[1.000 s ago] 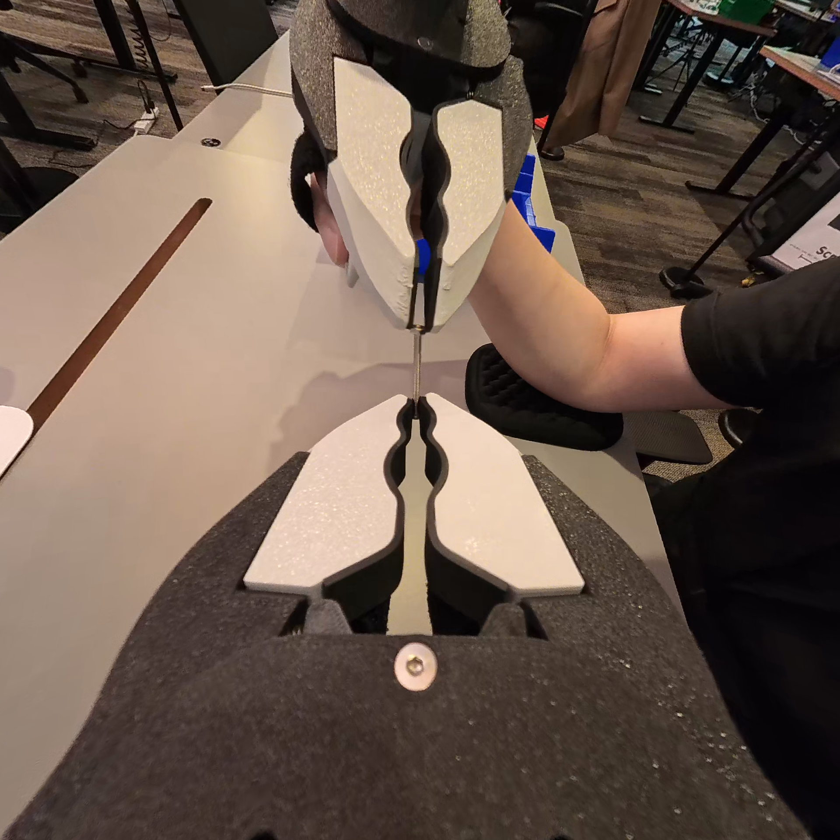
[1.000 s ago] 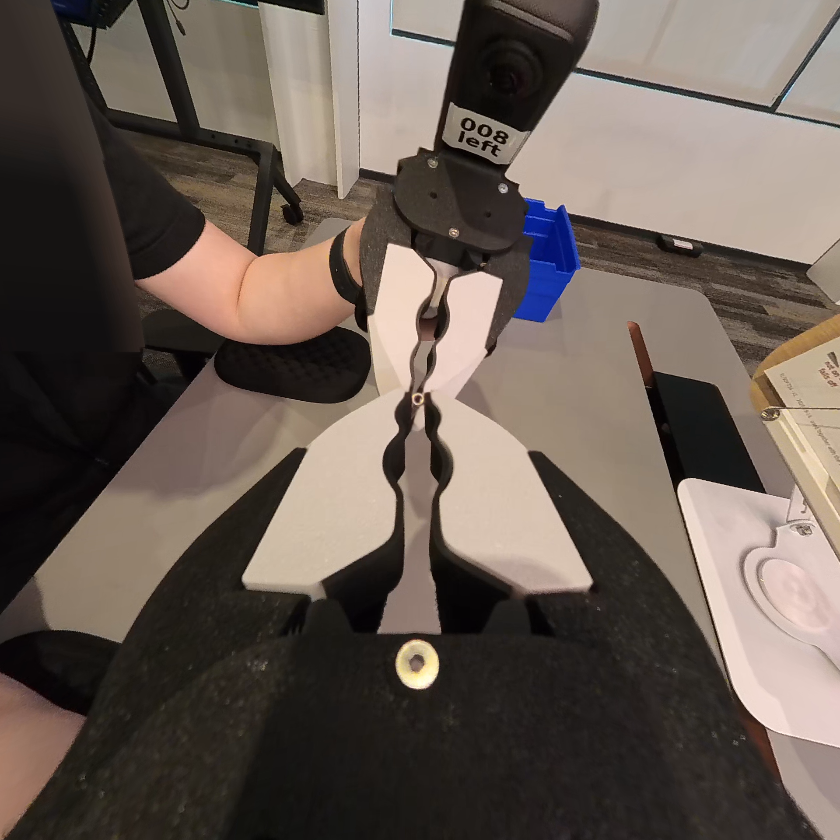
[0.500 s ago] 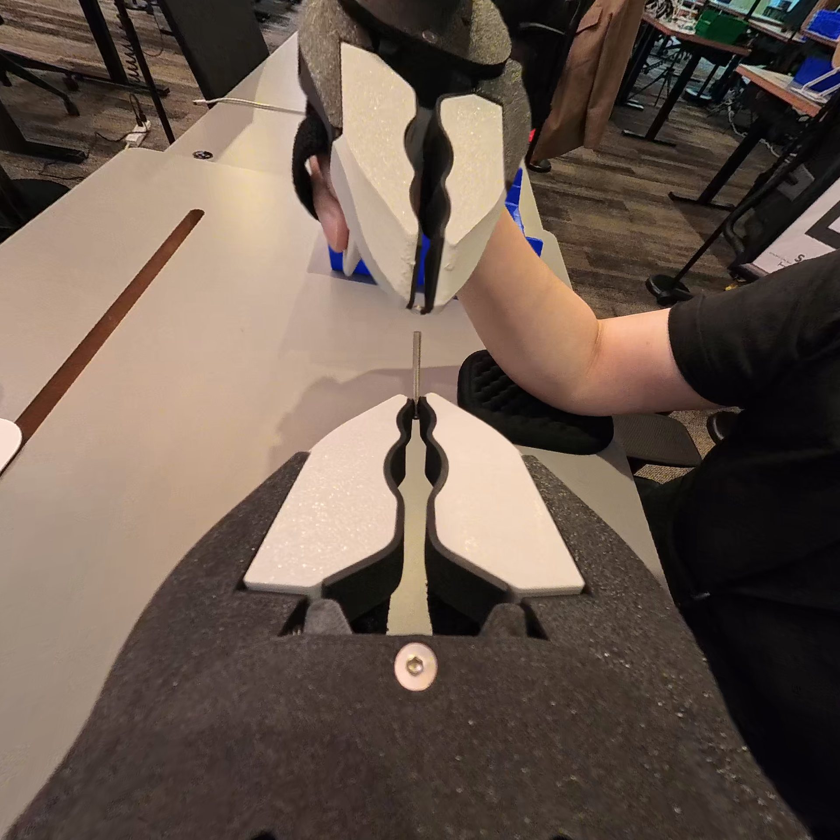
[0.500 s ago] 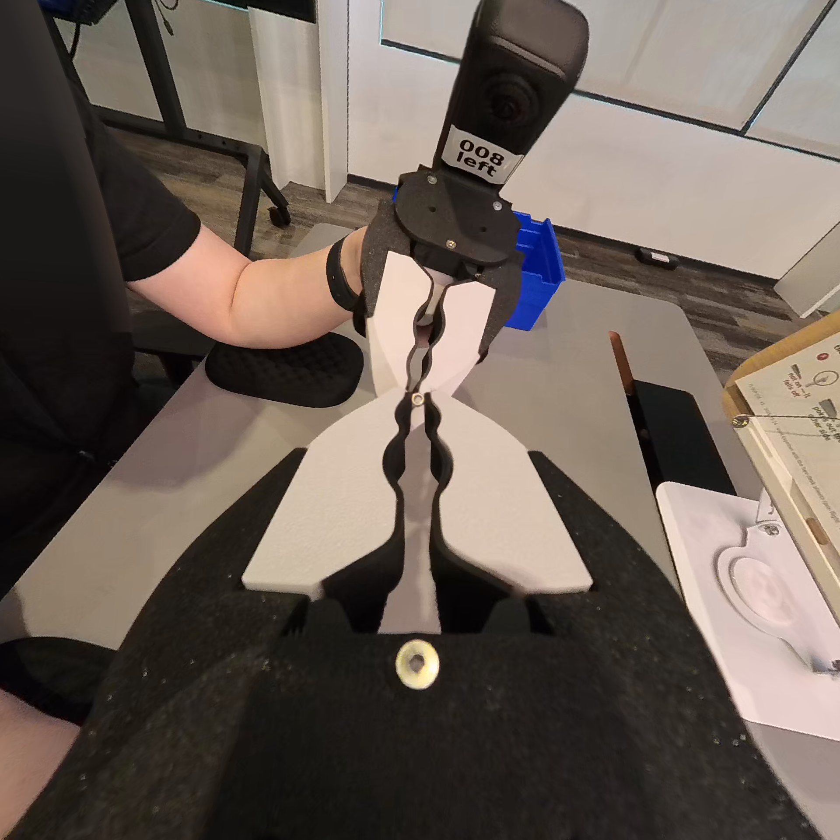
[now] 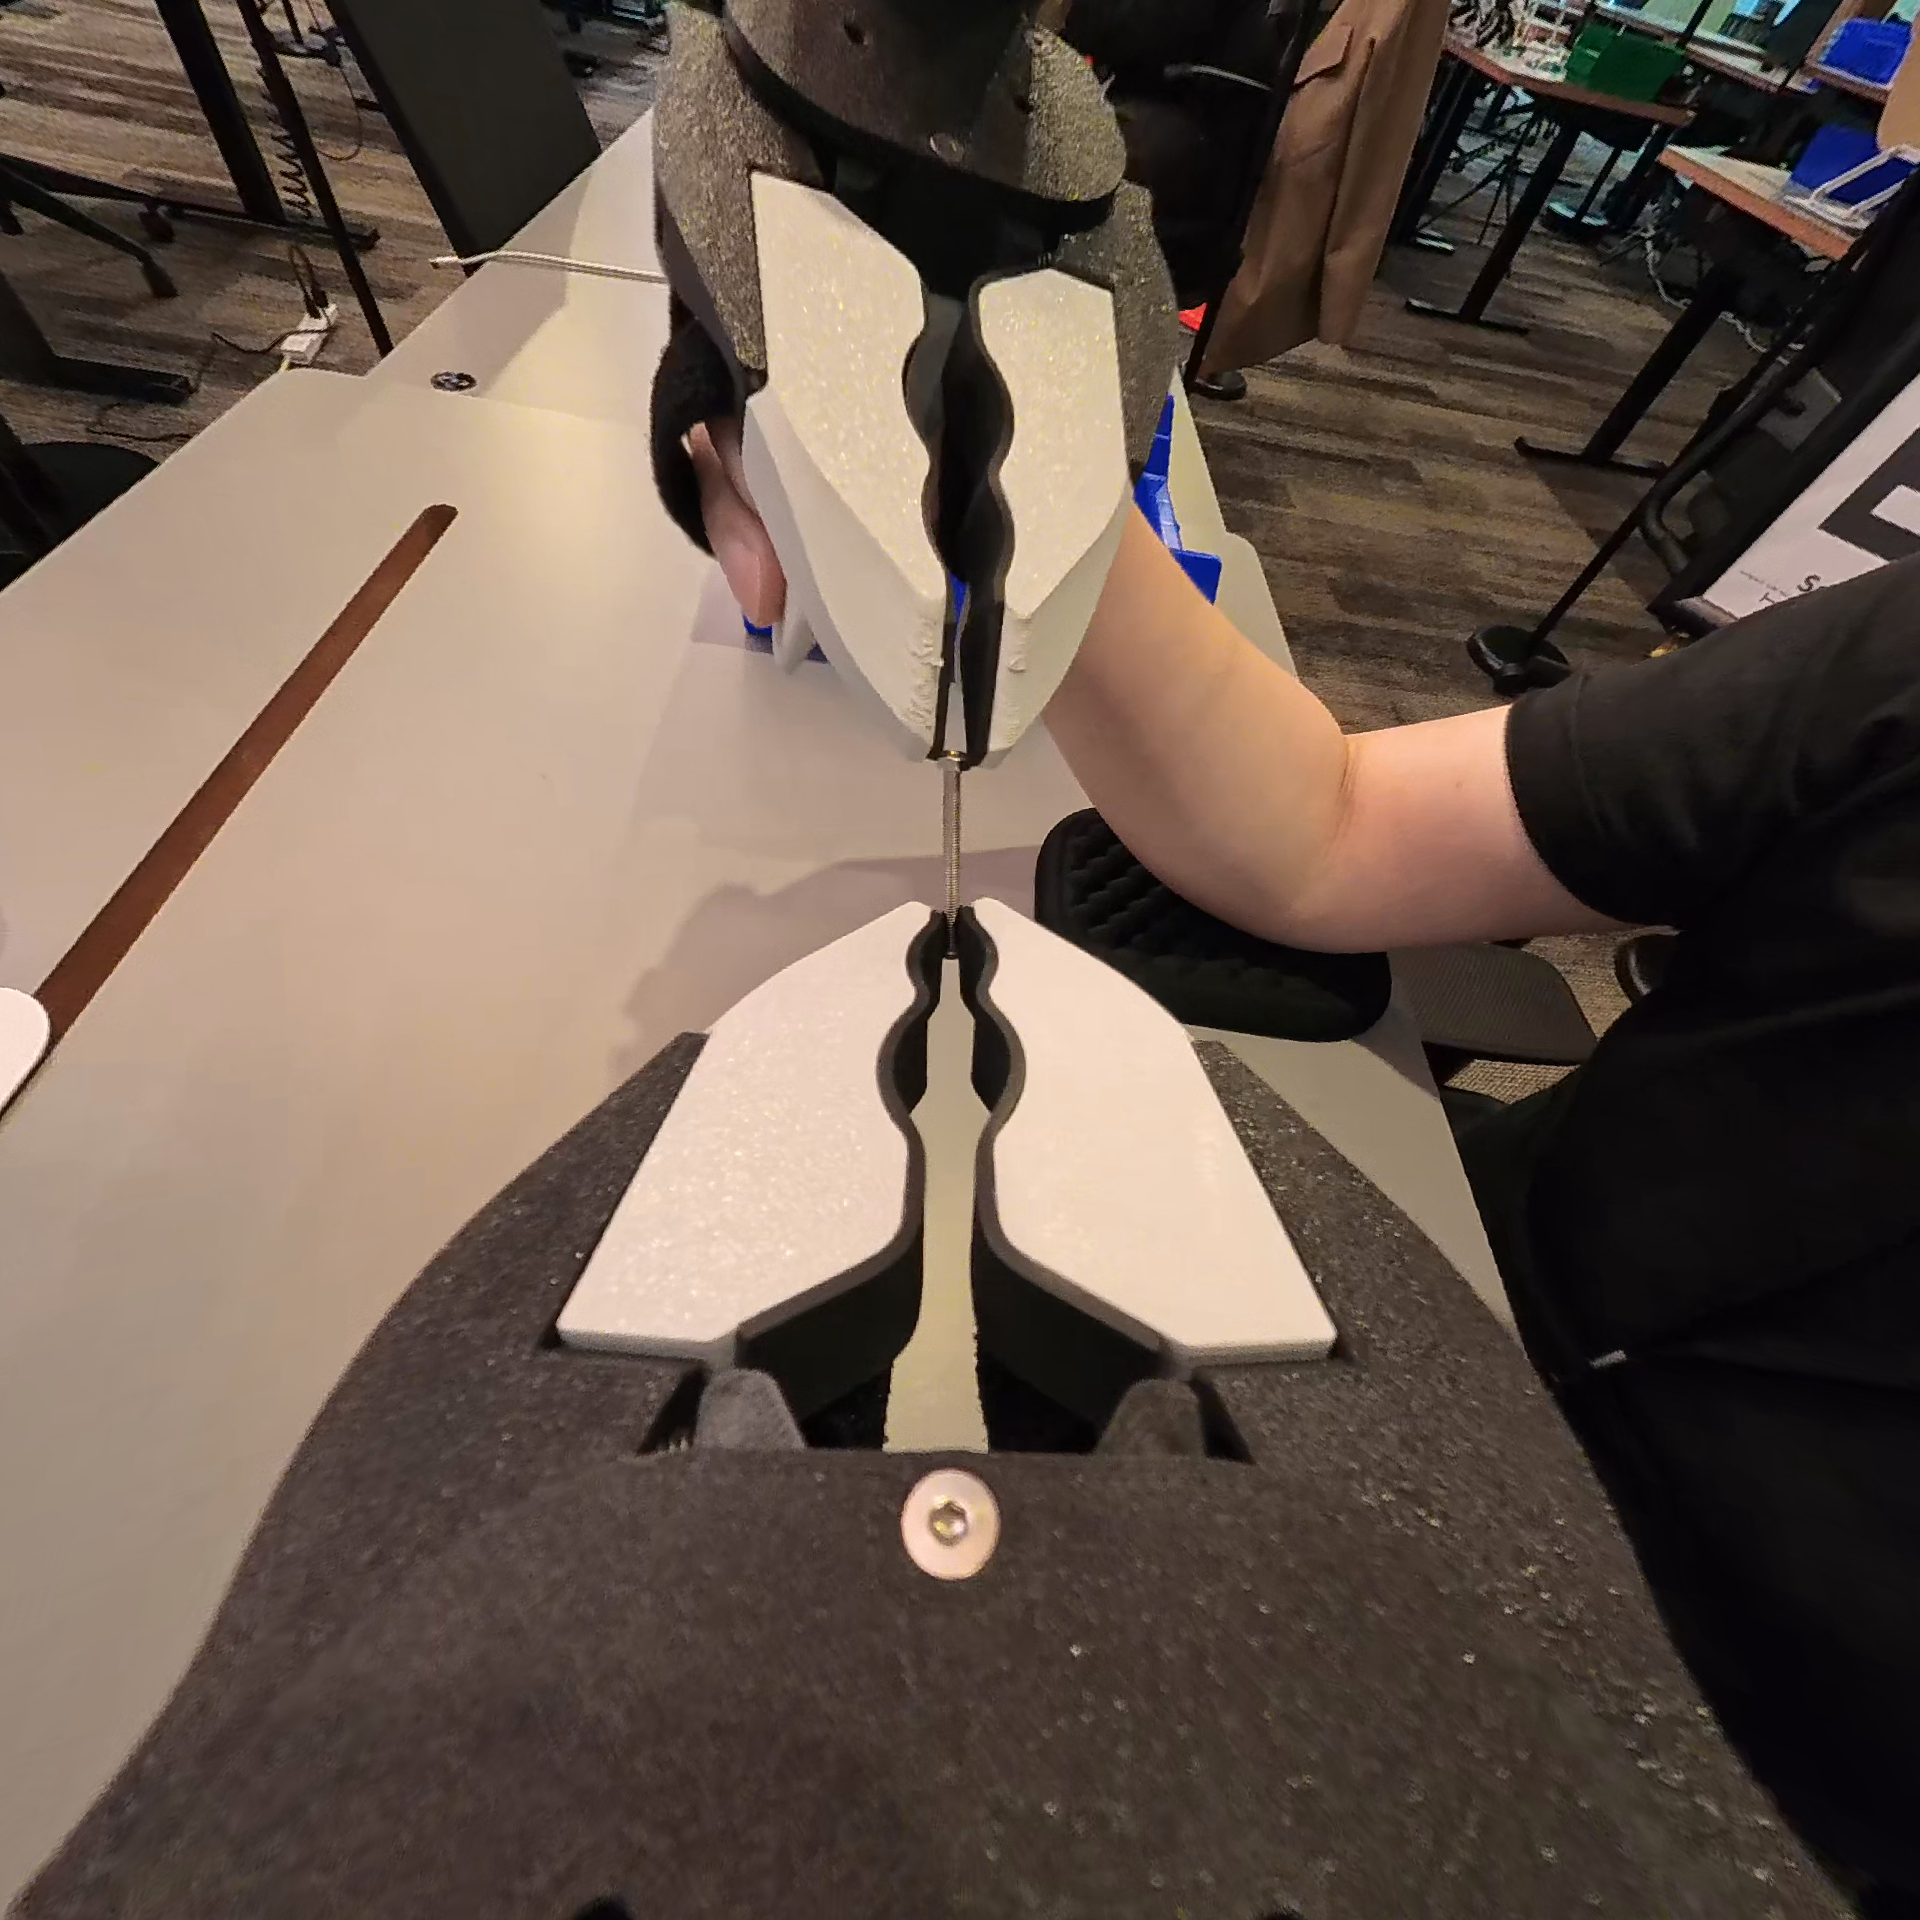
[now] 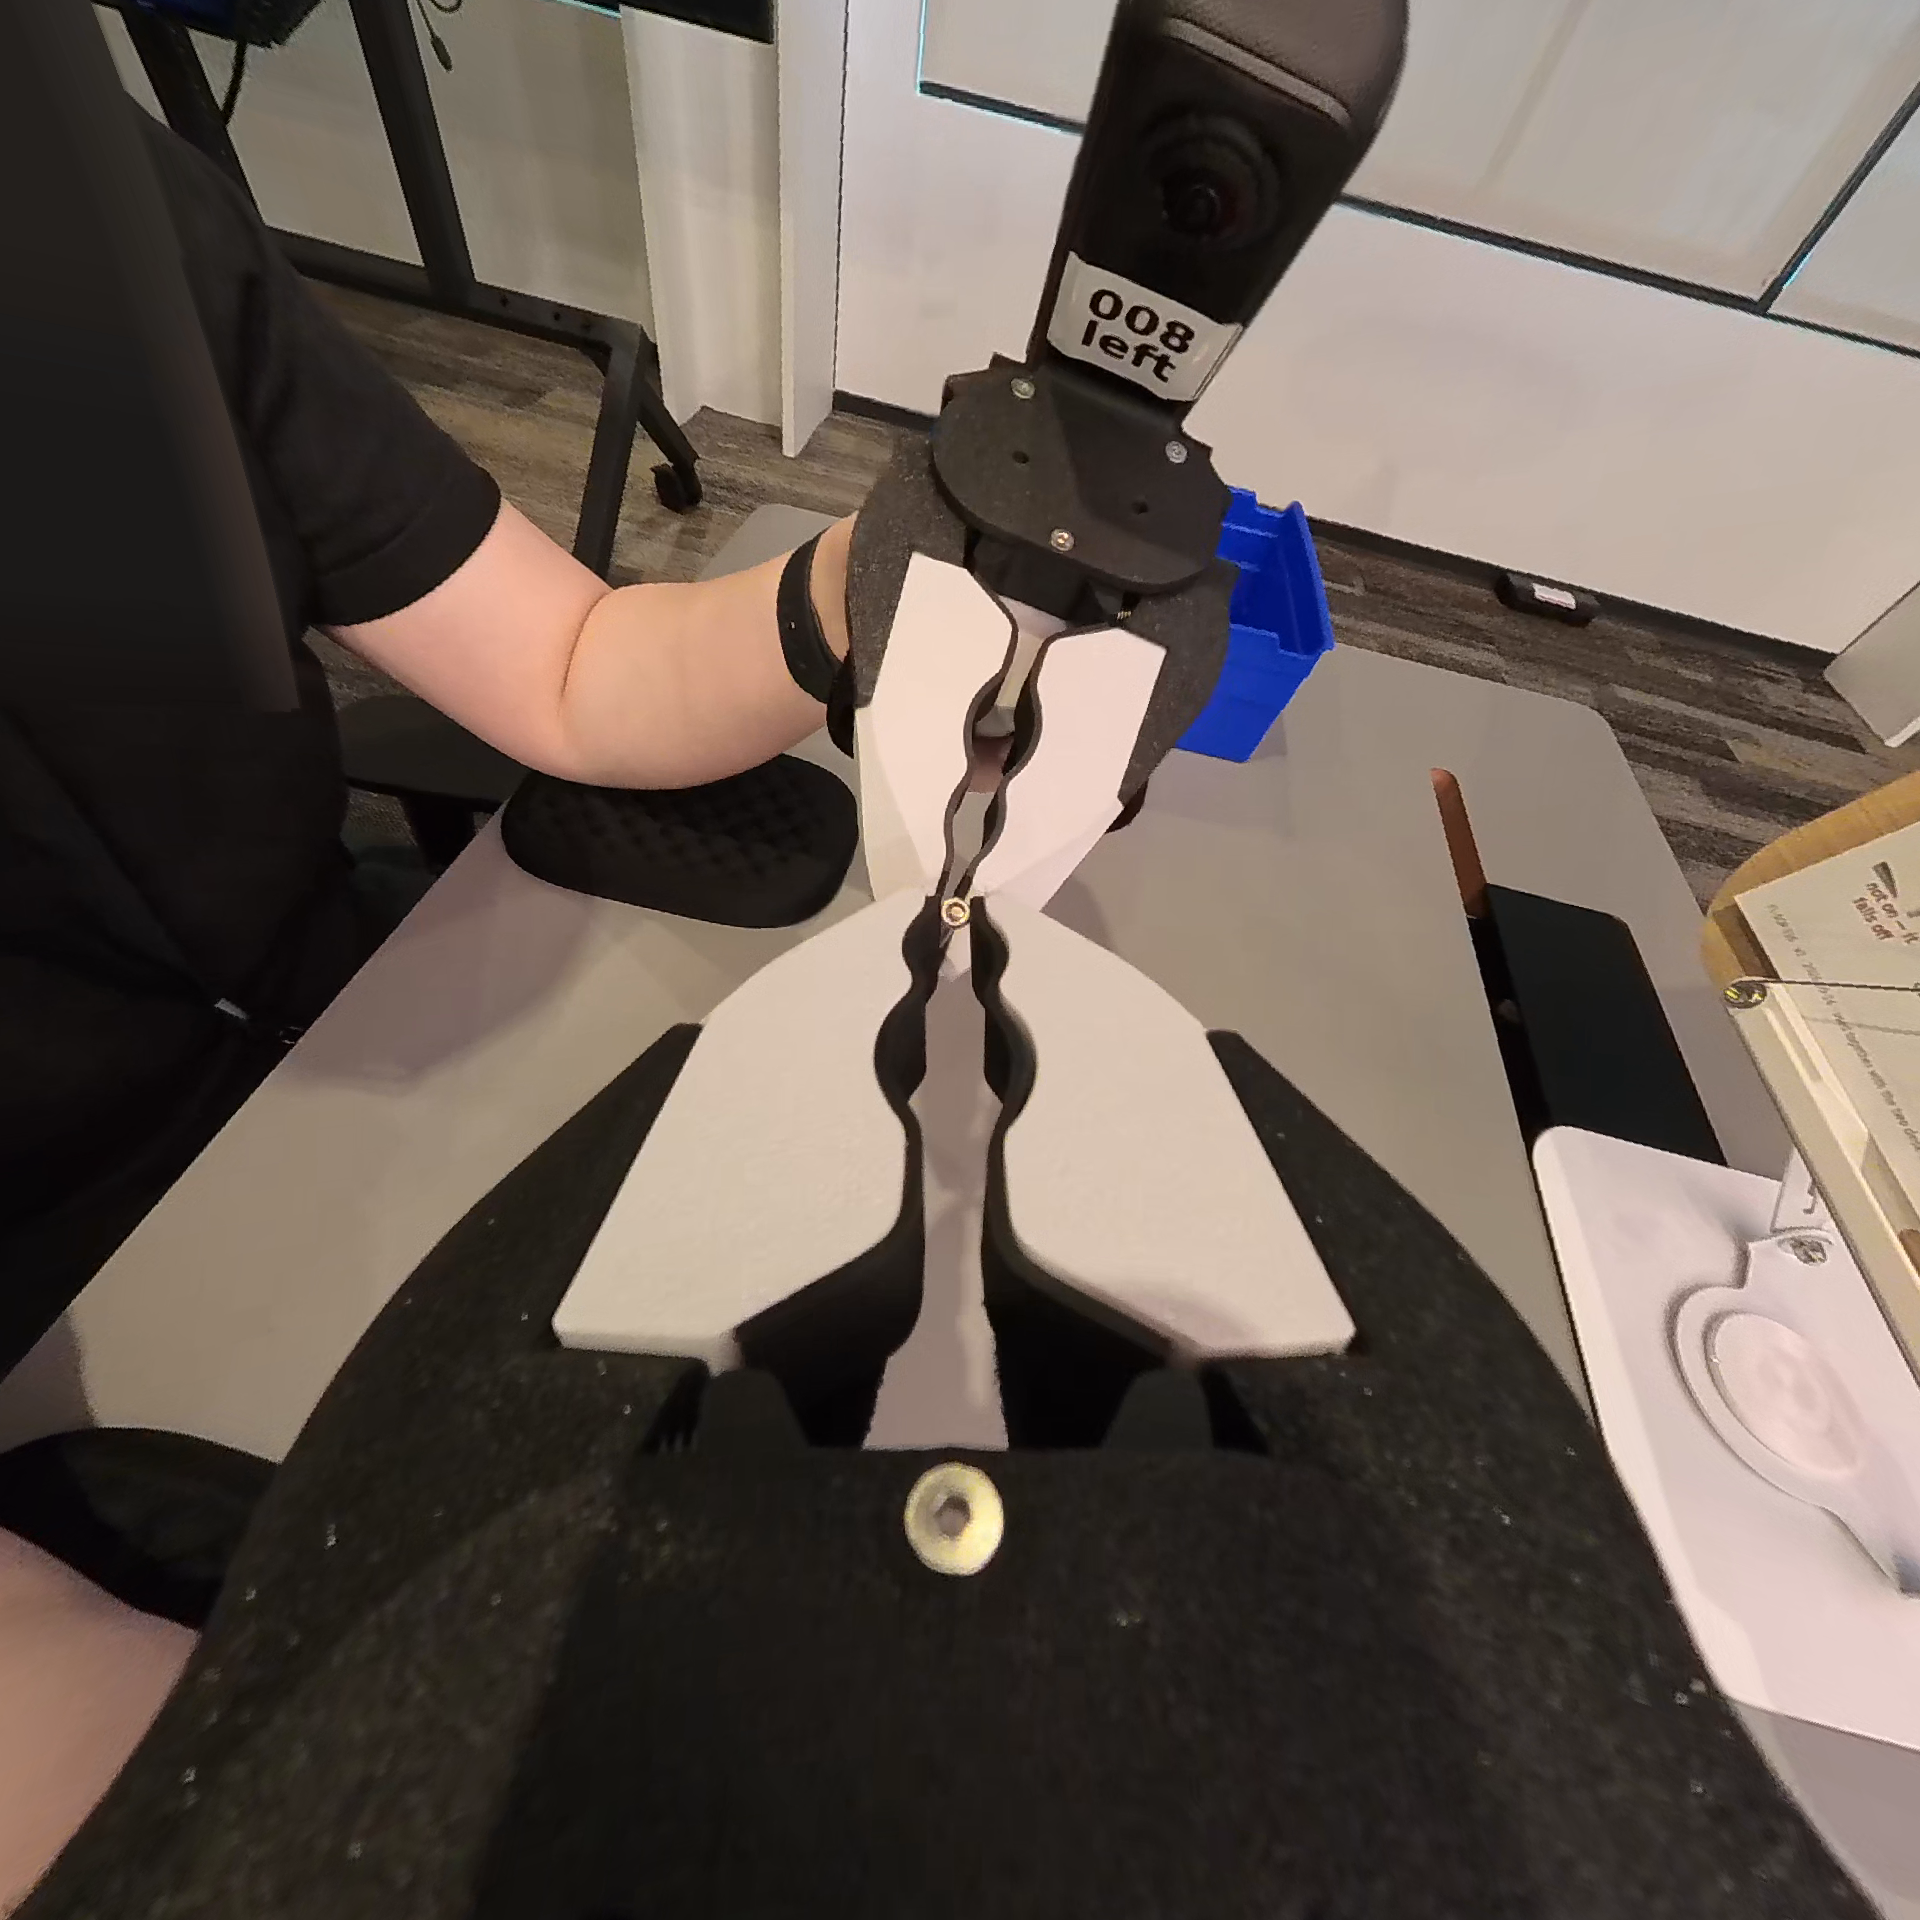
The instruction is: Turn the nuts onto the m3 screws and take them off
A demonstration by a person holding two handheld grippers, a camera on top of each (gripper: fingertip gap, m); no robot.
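In the left wrist view my left gripper (image 5: 951,914) is shut on the lower end of a thin m3 screw (image 5: 950,831), which points away over the grey table (image 5: 416,935). My right gripper (image 5: 958,743) comes in from the opposite side, its tips at the screw's far end. In the right wrist view my right gripper (image 6: 954,920) is shut on a small brass-coloured nut (image 6: 954,911), held against the tips of the left gripper (image 6: 961,878). The screw is hidden behind the nut there.
A blue bin (image 6: 1262,644) stands behind the left gripper. A black armrest pad (image 6: 675,842) lies under the person's forearm at the table edge. A white tray (image 6: 1714,1403) and a wooden board with paper (image 6: 1829,935) lie at the right. A long slot (image 5: 239,769) runs along the table. Only a small space, under 4 cm, lies between the two pairs of fingers.
The right gripper with the nut drew back from the screw's end half a second ago, leaving a gap. It is back at the screw's end now. The left gripper held still.
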